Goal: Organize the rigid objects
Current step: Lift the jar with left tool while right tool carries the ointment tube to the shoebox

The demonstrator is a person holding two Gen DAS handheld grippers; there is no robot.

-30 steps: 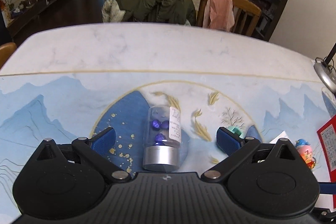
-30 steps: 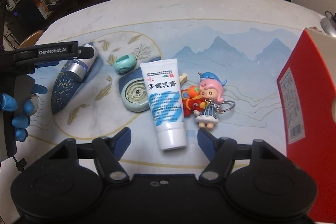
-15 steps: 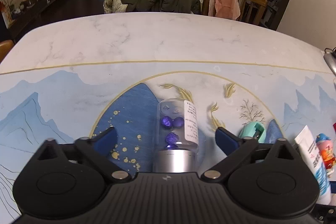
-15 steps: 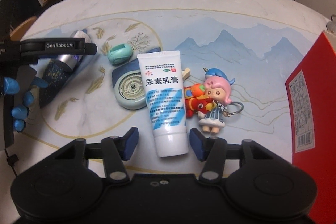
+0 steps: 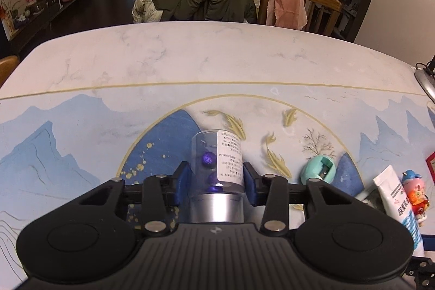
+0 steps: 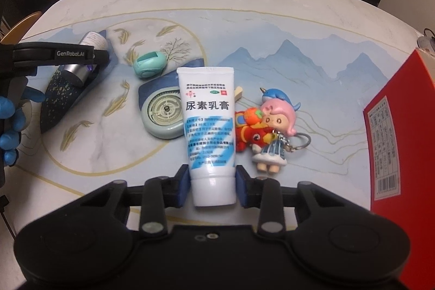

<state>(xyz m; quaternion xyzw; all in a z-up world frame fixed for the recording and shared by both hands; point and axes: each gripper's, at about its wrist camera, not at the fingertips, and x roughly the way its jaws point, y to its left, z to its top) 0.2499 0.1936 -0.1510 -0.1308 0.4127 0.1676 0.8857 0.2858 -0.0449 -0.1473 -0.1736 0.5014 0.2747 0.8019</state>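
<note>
A clear tube [image 5: 216, 156] with purple pieces inside and a silver cap is laid flat on the table [image 5: 190, 59], over the dark blue part of the printed round pattern. Its long axis is directed away from the left gripper [image 5: 216, 182]: the silver cap is turned toward the camera and the clear end is pointed to the far edge of the table. The two blue pads of the left gripper are pressed on both sides of the tube, just above the cap, so the tube is clamped.

A white cream tube [image 6: 208, 124] is also laid flat, near the middle of the table. Its cap is turned toward the right gripper [image 6: 213, 189] and its flat crimped end is pointed away. The right gripper is closed around the cap end, with a pad touching each side.

Both grippers are held low and nearly level, directed forward over the table.

In the right view, the left gripper is seen from the side at the left edge, held by a hand in a blue glove [image 6: 11, 124]; this hand is not shown in the left view. A round pale-green disc [image 6: 163, 116], partly under the cream tube, a pink-haired doll keychain [image 6: 274, 135] and a red box [image 6: 402, 140] are shown fully only in the right view. A small mint-green sharpener [image 5: 319, 170] is seen in both views, between the two tubes.
</note>
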